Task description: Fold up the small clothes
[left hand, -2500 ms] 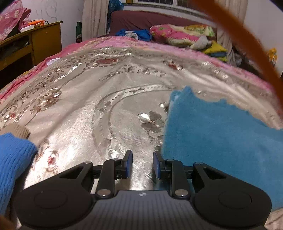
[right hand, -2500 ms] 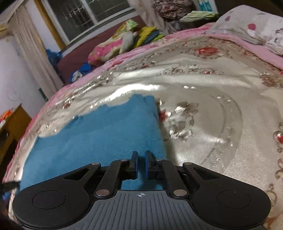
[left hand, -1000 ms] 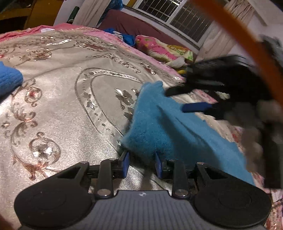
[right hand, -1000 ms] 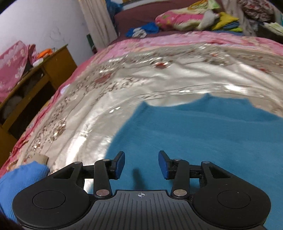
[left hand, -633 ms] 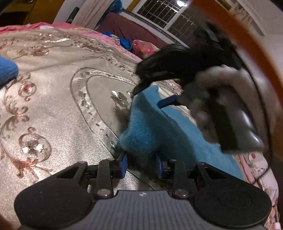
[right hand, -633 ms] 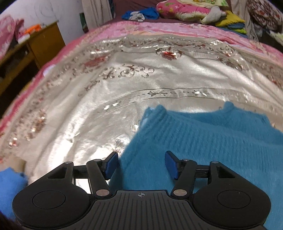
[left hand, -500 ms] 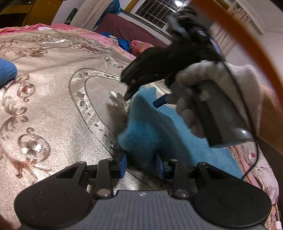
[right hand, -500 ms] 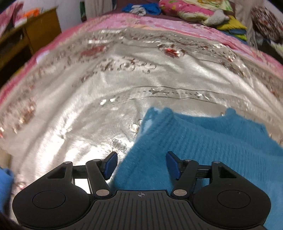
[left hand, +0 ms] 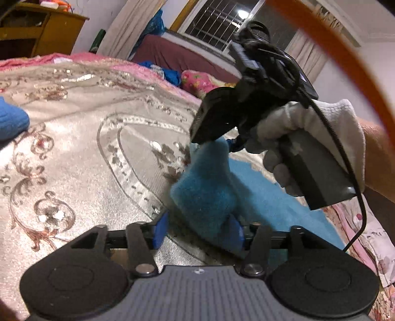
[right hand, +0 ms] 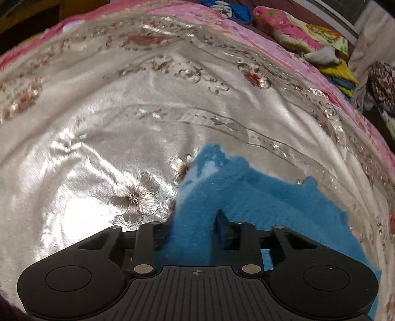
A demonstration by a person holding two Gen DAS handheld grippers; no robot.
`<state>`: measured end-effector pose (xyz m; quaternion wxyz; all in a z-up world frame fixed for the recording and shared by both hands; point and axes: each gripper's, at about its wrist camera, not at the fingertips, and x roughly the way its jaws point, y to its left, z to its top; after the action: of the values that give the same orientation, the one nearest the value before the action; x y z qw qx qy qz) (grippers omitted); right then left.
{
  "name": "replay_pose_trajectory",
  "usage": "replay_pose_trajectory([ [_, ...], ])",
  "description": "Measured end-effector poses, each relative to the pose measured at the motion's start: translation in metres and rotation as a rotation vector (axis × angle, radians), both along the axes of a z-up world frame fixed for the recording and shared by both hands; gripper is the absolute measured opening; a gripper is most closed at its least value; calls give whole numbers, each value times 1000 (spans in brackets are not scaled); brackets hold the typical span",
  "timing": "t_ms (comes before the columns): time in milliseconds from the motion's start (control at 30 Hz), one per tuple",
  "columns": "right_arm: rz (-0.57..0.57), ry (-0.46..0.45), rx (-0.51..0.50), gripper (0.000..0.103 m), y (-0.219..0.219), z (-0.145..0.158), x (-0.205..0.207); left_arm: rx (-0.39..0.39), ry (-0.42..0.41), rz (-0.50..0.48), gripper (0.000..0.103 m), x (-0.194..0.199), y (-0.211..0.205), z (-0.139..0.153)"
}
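Since the earlier frames the right gripper [right hand: 195, 229] has swung in from over the middle of the blue knit garment [right hand: 237, 197] to its corner, and the left gripper [left hand: 197, 229] is releasing the corner it was pinching; in the left wrist view the left jaws are opening, standing at a middling width, with a fluffy bunched fold of the garment [left hand: 205, 195] lying between them, brushing the right pad but clear of the left one; in the right wrist view the right jaws are closing narrowly, with the garment's edge running up between them; just beyond the fold, a white-gloved hand [left hand: 308, 143] is gripping the dark handle of the right gripper [left hand: 222, 138], whose tips are pressing onto the garment's raised corner; the rest of the garment is lying flat on the silvery embroidered bedspread [left hand: 98, 148], spreading away to the right; at the left edge another blue knit piece [left hand: 12, 121] is resting on the bedspread; farther off, a pink floral pillow [right hand: 296, 29] is lying beside the bed's far side, with a wooden cabinet [left hand: 49, 29] and a barred window [left hand: 222, 22] behind.
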<state>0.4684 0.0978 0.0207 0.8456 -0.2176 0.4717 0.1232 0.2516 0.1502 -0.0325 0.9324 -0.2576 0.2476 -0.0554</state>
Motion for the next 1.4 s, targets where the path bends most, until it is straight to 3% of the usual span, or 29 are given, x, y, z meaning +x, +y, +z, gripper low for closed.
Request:
replay_pose_trajectory([
  [200, 2, -20, 115, 21, -27, 34, -11, 67, -62, 3, 89, -5, -11, 14],
  [300, -20, -27, 196, 21, -49, 51, -17, 126, -48, -15, 90, 2, -27, 15],
  [400, -30, -33, 260, 20, -70, 66, -24, 111, -34, -39, 90, 15, -40, 19],
  [533, -44, -36, 333, 20, -102, 84, -31, 130, -68, -58, 73, 27, -62, 40],
  [600, -61, -41, 374, 20, -120, 92, -33, 153, -86, -79, 53, 29, -73, 53],
  [700, -92, -48, 440, 20, -152, 102, -35, 166, -116, -118, 42, 31, -89, 71],
  [900, -153, -78, 568, 20, -226, 127, -43, 179, -191, -221, 37, 28, -136, 105],
  [1100, -225, -121, 644, 20, -305, 138, -54, 173, -212, -337, 37, 34, -193, 121],
  [1400, -367, -94, 717, 20, -404, 92, -57, 235, -160, -436, 37, 36, -273, 102],
])
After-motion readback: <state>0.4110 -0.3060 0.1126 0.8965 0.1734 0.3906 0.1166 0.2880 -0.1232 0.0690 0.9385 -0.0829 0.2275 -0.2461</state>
